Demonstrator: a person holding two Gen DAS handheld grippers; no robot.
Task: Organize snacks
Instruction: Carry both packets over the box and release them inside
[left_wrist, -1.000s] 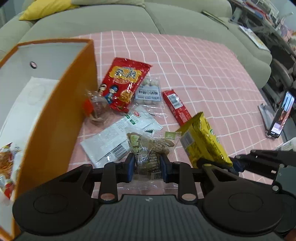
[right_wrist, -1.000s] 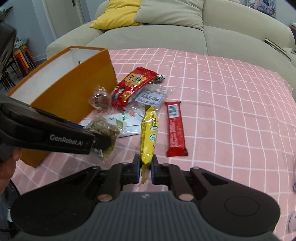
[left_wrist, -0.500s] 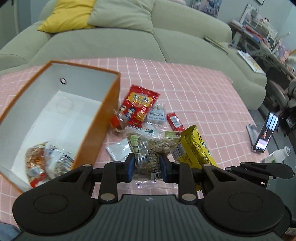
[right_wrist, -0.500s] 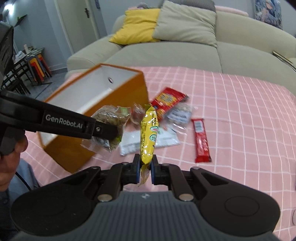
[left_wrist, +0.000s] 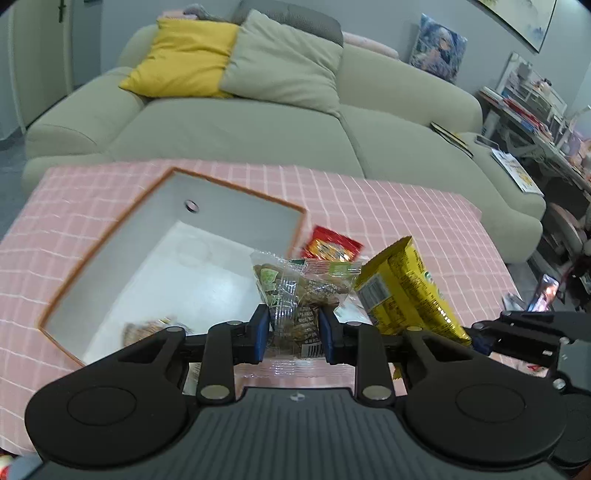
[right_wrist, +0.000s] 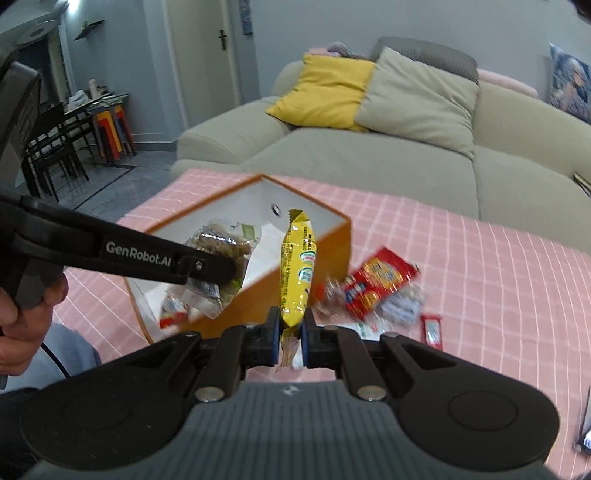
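Note:
My left gripper is shut on a clear packet of brown snacks, held in the air over the right end of the orange box. The right gripper is shut on the bottom edge of a yellow snack packet, which stands upright in front of the box's corner. That yellow packet hangs just right of the clear one in the left wrist view. The left gripper's finger with its clear packet reaches over the box in the right wrist view. Wrapped snacks lie inside the box.
On the pink checked cloth right of the box lie a red snack bag, a clear bag of white pieces and a red bar. A sofa with cushions stands behind. A person's hand grips the left tool.
Both grippers have risen from the cloth with their packets and shifted toward the box, so the box's open top and the sofa now fill more of both views.

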